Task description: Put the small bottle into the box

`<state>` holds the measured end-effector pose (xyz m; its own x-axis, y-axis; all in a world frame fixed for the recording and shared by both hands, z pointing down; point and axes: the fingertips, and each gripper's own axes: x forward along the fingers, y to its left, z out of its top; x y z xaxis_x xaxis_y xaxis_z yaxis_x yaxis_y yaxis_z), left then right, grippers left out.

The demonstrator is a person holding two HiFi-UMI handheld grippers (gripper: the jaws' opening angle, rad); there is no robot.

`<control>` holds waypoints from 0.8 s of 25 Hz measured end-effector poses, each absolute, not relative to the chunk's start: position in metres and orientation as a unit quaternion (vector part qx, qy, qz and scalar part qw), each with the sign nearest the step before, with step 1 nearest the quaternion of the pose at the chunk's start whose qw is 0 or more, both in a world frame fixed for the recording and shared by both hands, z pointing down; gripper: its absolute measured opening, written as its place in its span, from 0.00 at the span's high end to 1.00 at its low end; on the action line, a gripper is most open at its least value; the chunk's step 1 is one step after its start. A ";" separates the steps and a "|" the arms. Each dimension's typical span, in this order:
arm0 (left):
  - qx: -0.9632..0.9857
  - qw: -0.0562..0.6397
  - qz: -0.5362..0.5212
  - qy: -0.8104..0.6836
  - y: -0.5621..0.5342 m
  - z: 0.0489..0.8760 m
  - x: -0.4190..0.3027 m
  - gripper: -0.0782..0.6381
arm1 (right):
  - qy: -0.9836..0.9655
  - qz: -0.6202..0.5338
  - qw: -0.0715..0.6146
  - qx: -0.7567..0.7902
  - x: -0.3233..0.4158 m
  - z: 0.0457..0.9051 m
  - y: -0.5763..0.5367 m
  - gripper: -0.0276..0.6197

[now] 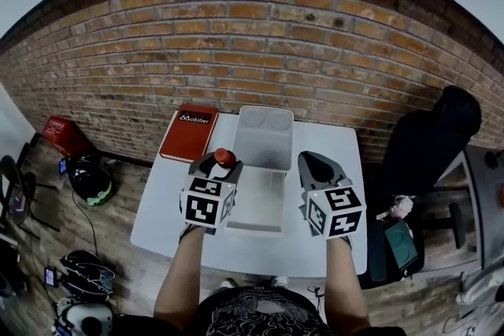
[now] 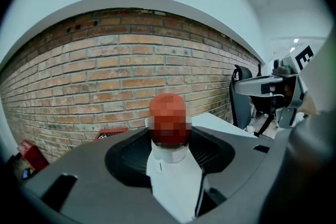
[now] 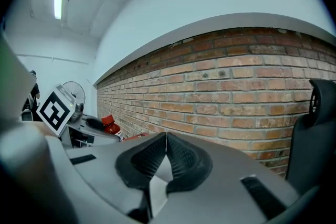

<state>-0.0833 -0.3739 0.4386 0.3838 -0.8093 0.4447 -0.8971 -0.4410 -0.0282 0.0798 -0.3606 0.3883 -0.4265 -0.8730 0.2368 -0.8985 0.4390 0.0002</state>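
Transport step: your left tool point(image 1: 224, 164) is clamped on the red-capped small bottle point(image 1: 225, 156), upright just beside the left rim of the open white box point(image 1: 260, 207), right tool point(image 1: 317, 165) closed on nothing; next, likely, carry it rightward over the box, lower, release.

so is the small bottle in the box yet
Out. The left gripper holds the small bottle upright, beside the open box, not inside it.
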 end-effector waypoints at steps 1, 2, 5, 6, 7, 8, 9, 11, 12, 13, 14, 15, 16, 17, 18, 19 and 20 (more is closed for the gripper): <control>0.824 0.109 0.202 -0.517 -0.374 0.439 -0.083 0.56 | -0.843 0.064 0.100 0.525 0.081 0.388 -0.362 0.93; 0.824 0.108 0.204 -0.517 -0.373 0.440 -0.082 0.56 | -0.843 0.064 0.100 0.524 0.081 0.388 -0.362 0.92; 0.823 0.110 0.210 -0.516 -0.372 0.445 -0.081 0.56 | -0.845 0.064 0.097 0.523 0.081 0.387 -0.364 0.92; 0.824 0.112 0.212 -0.514 -0.371 0.447 -0.080 0.56 | -0.845 0.063 0.096 0.522 0.081 0.387 -0.364 0.92; 0.824 0.113 0.214 -0.512 -0.371 0.450 -0.078 0.56 | -0.845 0.063 0.096 0.522 0.081 0.387 -0.364 0.92; 0.824 0.113 0.217 -0.511 -0.371 0.452 -0.076 0.56 | -0.846 0.063 0.096 0.521 0.081 0.387 -0.364 0.93; 0.825 0.114 0.219 -0.509 -0.371 0.455 -0.075 0.56 | -0.846 0.063 0.096 0.521 0.080 0.387 -0.364 0.92; 0.825 0.116 0.221 -0.506 -0.370 0.459 -0.072 0.56 | -0.846 0.063 0.097 0.520 0.080 0.388 -0.364 0.93; 0.826 0.117 0.222 -0.504 -0.370 0.461 -0.070 0.56 | -0.846 0.063 0.098 0.520 0.080 0.388 -0.363 0.92; 0.827 0.118 0.224 -0.503 -0.370 0.464 -0.069 0.56 | -0.846 0.063 0.098 0.520 0.079 0.388 -0.363 0.92; 0.827 0.119 0.226 -0.501 -0.370 0.467 -0.068 0.56 | -0.846 0.062 0.098 0.520 0.079 0.388 -0.363 0.92; 0.827 0.120 0.229 -0.499 -0.370 0.470 -0.066 0.56 | -0.847 0.062 0.098 0.520 0.079 0.388 -0.362 0.93; 0.827 0.121 0.233 -0.497 -0.371 0.474 -0.065 0.56 | -0.847 0.062 0.098 0.519 0.078 0.388 -0.362 0.92; 0.827 0.121 0.237 -0.495 -0.371 0.477 -0.064 0.56 | -0.847 0.062 0.098 0.520 0.078 0.388 -0.362 0.92; 0.828 0.121 0.241 -0.493 -0.371 0.481 -0.063 0.56 | -0.846 0.062 0.099 0.520 0.078 0.388 -0.361 0.92; 0.828 0.121 0.244 -0.490 -0.372 0.485 -0.061 0.56 | -0.846 0.062 0.099 0.520 0.078 0.389 -0.361 0.92; 0.829 0.120 0.248 -0.486 -0.372 0.489 -0.059 0.56 | -0.846 0.062 0.099 0.520 0.078 0.389 -0.361 0.92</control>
<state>-0.0589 -0.3720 0.4894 0.4043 -0.7470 0.5277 -0.8663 -0.4978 -0.0409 0.0784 -0.3607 0.3891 -0.4387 -0.8680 0.2328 -0.8927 0.4506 -0.0022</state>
